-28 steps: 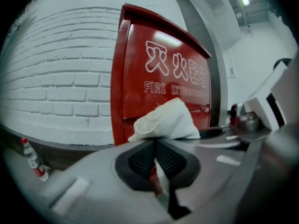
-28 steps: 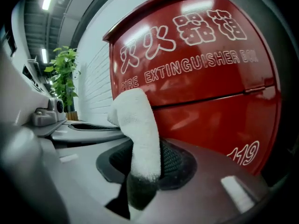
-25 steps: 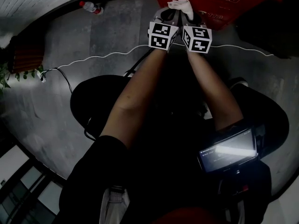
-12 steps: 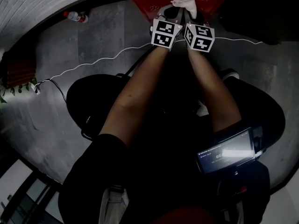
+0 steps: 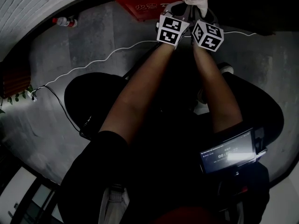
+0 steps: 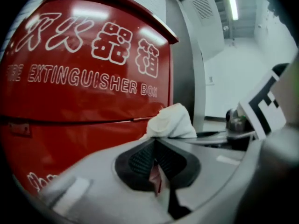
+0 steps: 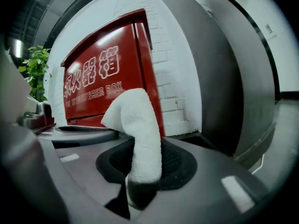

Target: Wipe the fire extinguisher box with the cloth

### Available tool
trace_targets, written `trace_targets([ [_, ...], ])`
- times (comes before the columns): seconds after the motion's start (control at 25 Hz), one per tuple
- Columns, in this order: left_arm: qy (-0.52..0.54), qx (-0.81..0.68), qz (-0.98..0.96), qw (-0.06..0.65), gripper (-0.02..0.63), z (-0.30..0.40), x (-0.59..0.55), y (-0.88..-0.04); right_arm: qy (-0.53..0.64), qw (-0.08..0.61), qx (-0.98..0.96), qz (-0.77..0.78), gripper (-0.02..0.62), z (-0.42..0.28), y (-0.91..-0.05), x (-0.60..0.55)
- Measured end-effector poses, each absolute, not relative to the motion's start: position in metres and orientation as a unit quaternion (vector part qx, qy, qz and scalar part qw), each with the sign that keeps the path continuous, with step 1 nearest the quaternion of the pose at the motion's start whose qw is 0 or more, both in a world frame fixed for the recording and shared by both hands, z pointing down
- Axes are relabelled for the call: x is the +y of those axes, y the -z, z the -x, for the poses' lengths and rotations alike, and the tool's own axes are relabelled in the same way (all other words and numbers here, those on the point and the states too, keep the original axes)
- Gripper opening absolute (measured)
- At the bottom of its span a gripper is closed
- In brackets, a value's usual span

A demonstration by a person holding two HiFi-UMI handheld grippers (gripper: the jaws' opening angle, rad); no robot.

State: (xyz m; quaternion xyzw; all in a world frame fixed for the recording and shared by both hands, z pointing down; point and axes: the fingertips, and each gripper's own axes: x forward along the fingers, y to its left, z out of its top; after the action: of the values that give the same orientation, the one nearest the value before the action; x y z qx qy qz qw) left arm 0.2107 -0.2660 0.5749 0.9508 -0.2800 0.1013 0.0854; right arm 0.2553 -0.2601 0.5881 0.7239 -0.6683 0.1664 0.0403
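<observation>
Red fire extinguisher box (image 6: pixel 84 78), white cloth (image 7: pixel 138 125) just before its front, right gripper (image 7: pixel 140 171) clamped on the cloth, left gripper (image 6: pixel 156 167) closed on its edge

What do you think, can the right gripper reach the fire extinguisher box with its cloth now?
Probably yes. The right gripper is shut on the cloth, and the fire extinguisher box stands ahead, slightly left, with nothing visible between them.
</observation>
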Motion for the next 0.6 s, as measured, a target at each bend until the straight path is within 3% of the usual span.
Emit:
trace_targets([
  [0.2,-0.113,-0.283,-0.947,0.097,-0.002,-0.216,-0.261,-0.584,-0.181,0.038,-0.648,-0.739,0.113,-0.285,-0.598,-0.250],
  [0.6,-0.127,-0.328,-0.928,0.124,-0.003,-0.156,-0.257,-0.602,-0.209,0.007,-0.664,-0.718,0.117,-0.249,-0.613,-0.240],
])
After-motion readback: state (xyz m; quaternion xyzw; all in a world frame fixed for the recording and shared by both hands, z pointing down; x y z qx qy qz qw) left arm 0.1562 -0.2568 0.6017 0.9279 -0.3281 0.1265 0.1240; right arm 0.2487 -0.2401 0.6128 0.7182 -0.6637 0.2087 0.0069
